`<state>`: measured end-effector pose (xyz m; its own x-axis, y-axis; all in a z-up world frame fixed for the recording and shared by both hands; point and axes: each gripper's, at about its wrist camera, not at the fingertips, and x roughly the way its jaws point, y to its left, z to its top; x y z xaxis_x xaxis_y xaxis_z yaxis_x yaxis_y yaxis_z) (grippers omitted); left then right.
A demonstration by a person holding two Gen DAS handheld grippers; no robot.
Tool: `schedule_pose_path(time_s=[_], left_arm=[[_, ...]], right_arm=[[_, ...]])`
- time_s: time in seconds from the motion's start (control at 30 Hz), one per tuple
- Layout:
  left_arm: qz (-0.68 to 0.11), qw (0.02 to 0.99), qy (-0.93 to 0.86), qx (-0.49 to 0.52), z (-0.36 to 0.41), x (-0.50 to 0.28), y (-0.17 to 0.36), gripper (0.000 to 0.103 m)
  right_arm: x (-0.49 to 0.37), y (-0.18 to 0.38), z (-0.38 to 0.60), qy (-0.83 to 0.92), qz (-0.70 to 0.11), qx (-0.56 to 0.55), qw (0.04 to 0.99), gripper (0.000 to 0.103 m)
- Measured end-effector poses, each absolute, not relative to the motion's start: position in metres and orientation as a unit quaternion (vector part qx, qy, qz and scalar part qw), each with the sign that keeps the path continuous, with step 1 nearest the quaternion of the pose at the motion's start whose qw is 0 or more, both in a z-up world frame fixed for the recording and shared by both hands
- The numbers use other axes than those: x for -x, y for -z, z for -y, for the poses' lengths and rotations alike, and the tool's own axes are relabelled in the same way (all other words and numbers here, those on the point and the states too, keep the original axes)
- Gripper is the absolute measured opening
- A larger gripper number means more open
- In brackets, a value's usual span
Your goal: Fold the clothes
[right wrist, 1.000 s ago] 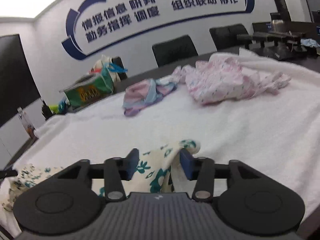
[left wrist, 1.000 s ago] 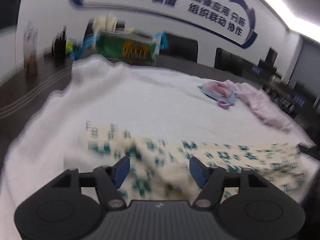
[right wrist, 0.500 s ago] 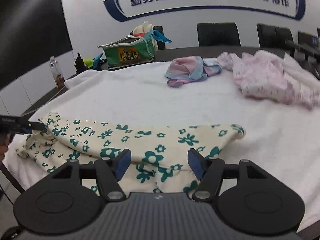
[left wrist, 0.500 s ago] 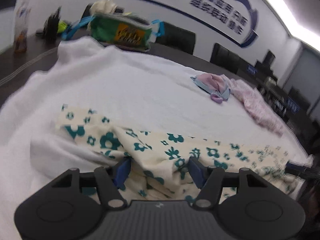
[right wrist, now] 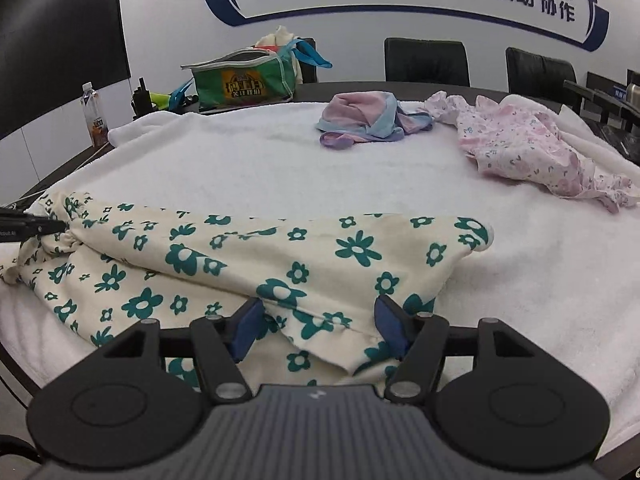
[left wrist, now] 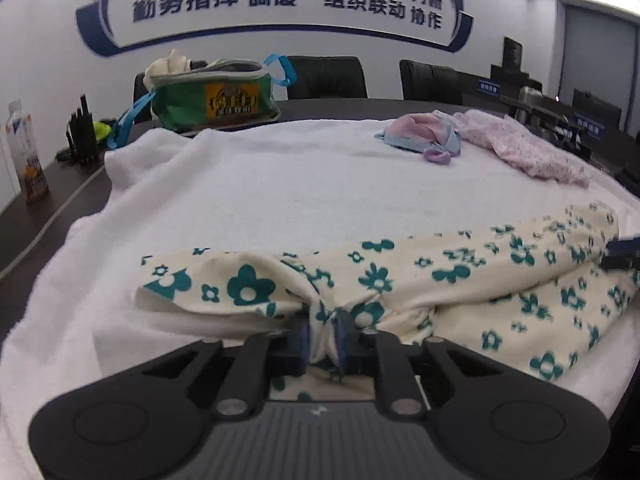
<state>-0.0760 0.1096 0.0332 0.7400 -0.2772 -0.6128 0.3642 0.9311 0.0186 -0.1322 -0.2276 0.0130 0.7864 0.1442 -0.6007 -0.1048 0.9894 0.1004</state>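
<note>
Garments on a towel-covered table: 3 pieces, 2 grippers

Towel comes first by size: 1 white towel (left wrist: pixel 280 184) covers most of 1 dark table (left wrist: pixel 60 208). On it lie 3 garments. The largest is 1 cream garment with teal flowers (right wrist: pixel 280 248), stretched along the near edge of the towel. Well apart from it, toward the far side, lie 1 pink floral garment (right wrist: pixel 520 148) and, touching its left end, 1 smaller pink-and-blue garment (right wrist: pixel 360 120).

Beyond the towel stand 1 green bag (left wrist: pixel 216 100) with blue straps, 2 black chairs (right wrist: pixel 426 62) against the wall, and 1 bottle (right wrist: pixel 94 114) at the left.

2 grippers work the flowered piece. The left gripper (left wrist: pixel 323 334) has just been closing, and its blue pads now pinch a bunched fold of the cloth at the left end. The right gripper (right wrist: pixel 316 326) stands wide apart at the right end, with a cloth edge lying between its pads and neither pad pressing on it.
</note>
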Motion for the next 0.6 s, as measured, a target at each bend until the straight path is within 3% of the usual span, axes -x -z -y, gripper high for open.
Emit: schedule_pose_path(time_s=[0.07, 0.17, 0.23, 0.3, 0.47, 0.6], left_arm=[[-0.314, 0.931, 0.173, -0.064, -0.116, 0.082, -0.046, 0.033], [-0.305, 0.932, 0.185, -0.065, -0.118, 0.084, -0.066, 0.034], [-0.292, 0.931, 0.204, -0.076, -0.11, 0.08, -0.082, 0.043], [-0.287, 0.921, 0.24, -0.11, -0.089, 0.072, -0.086, 0.062], [-0.317, 0.893, 0.26, -0.185, -0.042, 0.055, -0.048, 0.062], [-0.331, 0.897, 0.253, -0.146, -0.051, 0.051, -0.035, 0.063]], right_arm=[[0.133, -0.014, 0.229, -0.066, -0.318, -0.033, 0.945, 0.063], [0.144, -0.028, 0.238, -0.062, -0.305, -0.054, 0.949, 0.064], [0.153, -0.039, 0.249, -0.054, -0.298, -0.076, 0.95, 0.064], [0.16, -0.047, 0.265, -0.034, -0.292, -0.099, 0.951, 0.072], [0.149, -0.038, 0.297, 0.001, -0.292, -0.16, 0.943, 0.076], [0.128, -0.017, 0.299, -0.028, -0.307, -0.197, 0.931, 0.074]])
